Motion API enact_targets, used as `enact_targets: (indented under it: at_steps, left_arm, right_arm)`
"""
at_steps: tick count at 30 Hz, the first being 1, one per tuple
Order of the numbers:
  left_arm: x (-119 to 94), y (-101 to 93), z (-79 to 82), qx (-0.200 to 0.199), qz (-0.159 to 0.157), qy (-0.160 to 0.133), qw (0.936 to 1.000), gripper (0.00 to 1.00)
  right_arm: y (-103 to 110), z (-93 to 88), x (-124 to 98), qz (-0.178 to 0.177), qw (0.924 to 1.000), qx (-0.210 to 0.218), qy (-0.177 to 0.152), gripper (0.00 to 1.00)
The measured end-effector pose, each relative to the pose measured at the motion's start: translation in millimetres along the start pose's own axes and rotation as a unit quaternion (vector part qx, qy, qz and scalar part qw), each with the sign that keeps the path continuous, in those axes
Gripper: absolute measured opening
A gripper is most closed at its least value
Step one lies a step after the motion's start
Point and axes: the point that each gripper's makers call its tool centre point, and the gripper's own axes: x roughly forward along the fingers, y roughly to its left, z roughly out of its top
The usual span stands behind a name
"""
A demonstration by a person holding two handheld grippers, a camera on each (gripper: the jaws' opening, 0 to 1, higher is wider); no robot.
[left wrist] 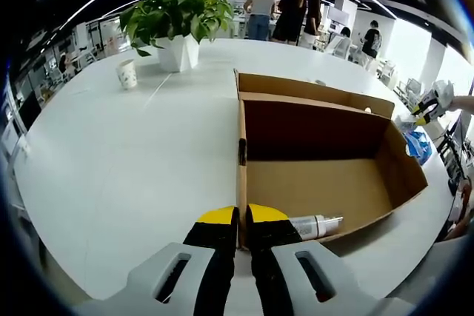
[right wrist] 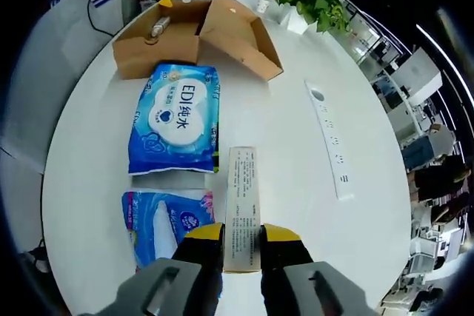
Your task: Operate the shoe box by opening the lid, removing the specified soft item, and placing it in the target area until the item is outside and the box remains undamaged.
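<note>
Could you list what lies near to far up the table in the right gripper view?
Right gripper on the slim box → blue tissue pack → open shoe box → potted plant.

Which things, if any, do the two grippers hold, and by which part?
The left gripper clamps the near wall of the cardboard box. The right gripper grips the near end of the long slim carton.

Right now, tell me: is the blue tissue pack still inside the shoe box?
No: the blue tissue pack lies on the white table, outside the shoe box.
</note>
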Motion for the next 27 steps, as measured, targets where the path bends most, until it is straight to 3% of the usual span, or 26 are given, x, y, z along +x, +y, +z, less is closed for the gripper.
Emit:
enact_targets:
  at_steps: [17,27]
  left_arm:
    - [0.0,-0.5,0.7,0.0,-0.001,0.0,1.0,0.03]
    - [0.4,-0.1,0.6,-0.001,-0.002,0.0,1.0,0.03]
  right_arm:
    - [-5.0,-37.1,5.0,0.006,0.9988,-0.017,0.046,0.15]
    - [-0.2,-42.1,6.6,0.013,0.9975,-0.028,0.063,0.15]
